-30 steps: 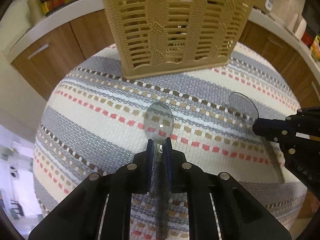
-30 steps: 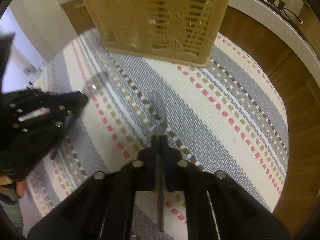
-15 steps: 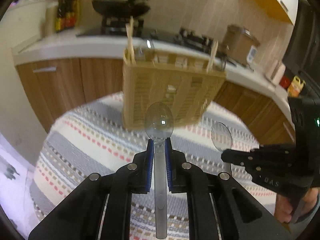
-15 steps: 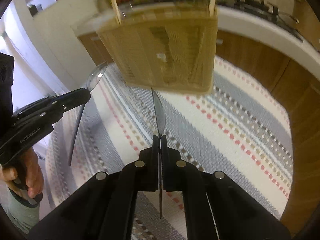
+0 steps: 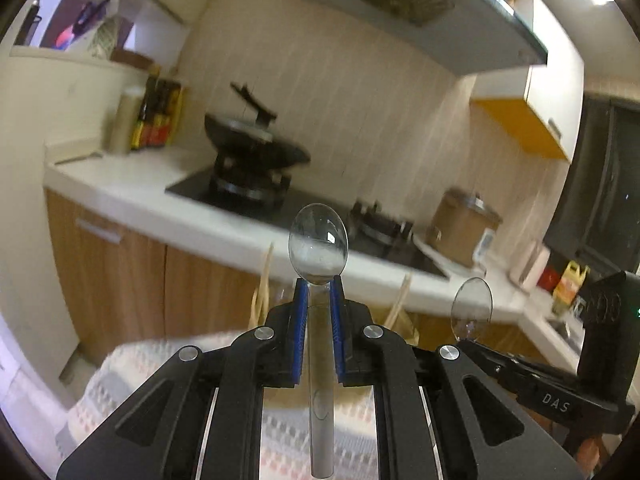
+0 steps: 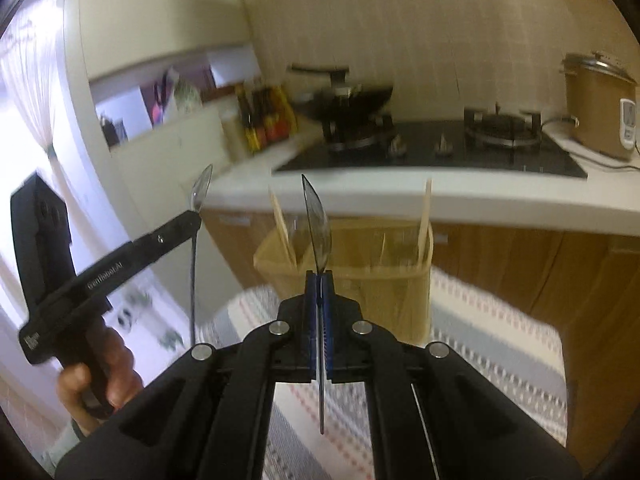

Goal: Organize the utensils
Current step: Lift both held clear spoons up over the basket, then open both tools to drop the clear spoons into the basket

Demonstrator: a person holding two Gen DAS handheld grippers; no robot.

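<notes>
While both grippers hang in the air above the table, the scene reads:

Left gripper (image 5: pixel 319 294): black, with blue pads, nearly closed on the neck of a clear plastic spoon (image 5: pixel 318 240); the bowl stands up past the fingertips, the handle runs back between the fingers.

Right gripper (image 6: pixel 319 280): black, blue-padded, pressed fully together on a second clear plastic spoon (image 6: pixel 317 228), seen edge-on, bowl above the tips and handle trailing below.

Each from the other's camera: the right gripper (image 5: pixel 472 346) shows at the right of the left wrist view with its spoon (image 5: pixel 471 307) upright; the left gripper (image 6: pixel 194 216) shows at the left of the right wrist view, a person's hand (image 6: pixel 100 372) on its grip, its spoon (image 6: pixel 201 192) pointing up.

Beige woven plastic basket (image 6: pixel 360 264): stands on the far part of the striped woven tablecloth (image 6: pixel 500 332), beyond and below both spoons; light wooden sticks (image 6: pixel 282 226) lean up out of it.

Background: white kitchen counter (image 6: pixel 500 196) with a black gas hob (image 6: pixel 432 152), a dark wok (image 5: pixel 256 140) and a brown rice cooker (image 6: pixel 598 108).
</notes>
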